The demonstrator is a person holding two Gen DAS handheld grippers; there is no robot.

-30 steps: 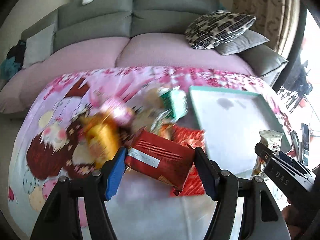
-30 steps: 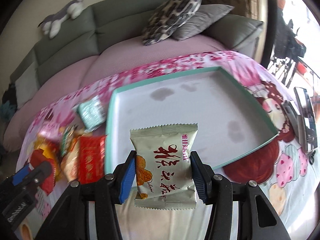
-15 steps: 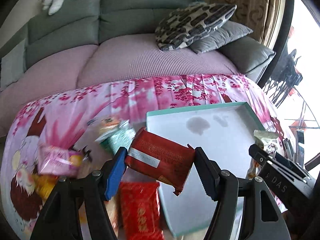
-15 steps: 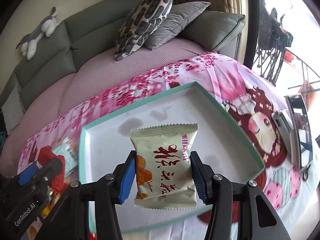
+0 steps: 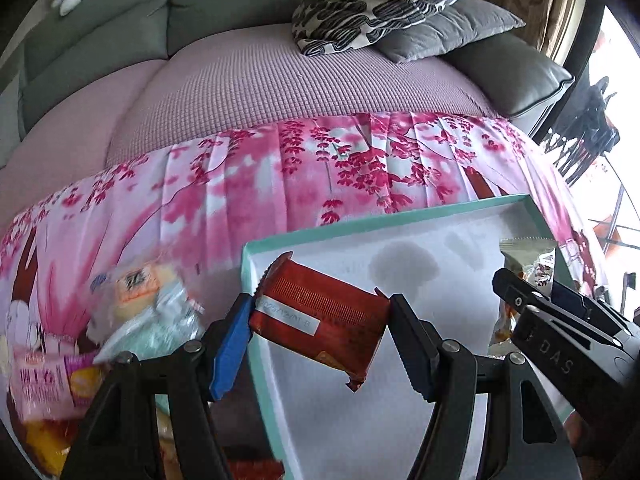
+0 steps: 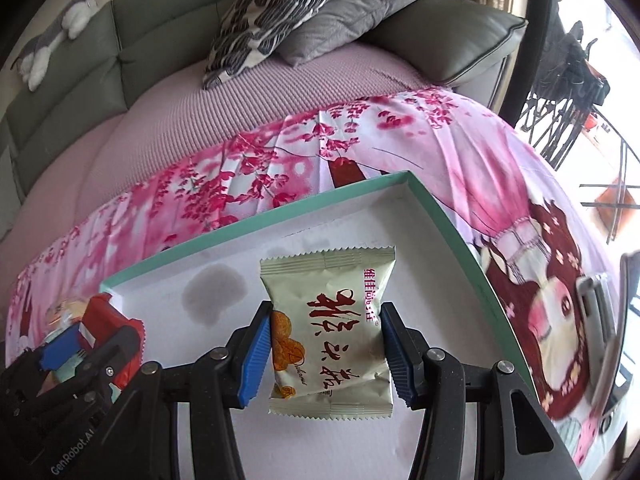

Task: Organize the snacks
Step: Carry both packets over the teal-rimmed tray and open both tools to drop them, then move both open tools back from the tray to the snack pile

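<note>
My left gripper (image 5: 320, 336) is shut on a red snack packet (image 5: 320, 320) and holds it over the near left part of the teal-rimmed white tray (image 5: 360, 224). My right gripper (image 6: 324, 344) is shut on a beige snack packet with red characters (image 6: 332, 328), held above the tray (image 6: 256, 224). The right gripper also shows at the right of the left wrist view (image 5: 560, 328). The left gripper with its red packet shows at the lower left of the right wrist view (image 6: 96, 332). Several loose snack packets (image 5: 132, 320) lie left of the tray.
The tray sits on a pink cartoon-print cloth (image 5: 280, 168) over a table. A grey and pink sofa (image 5: 280, 80) with cushions (image 5: 384, 0) stands behind. A phone-like object (image 6: 600, 320) lies on the cloth right of the tray.
Both grippers have moved forward and right with their packets, from beside the snack pile to over the tray. The tray now fills more of both views.
</note>
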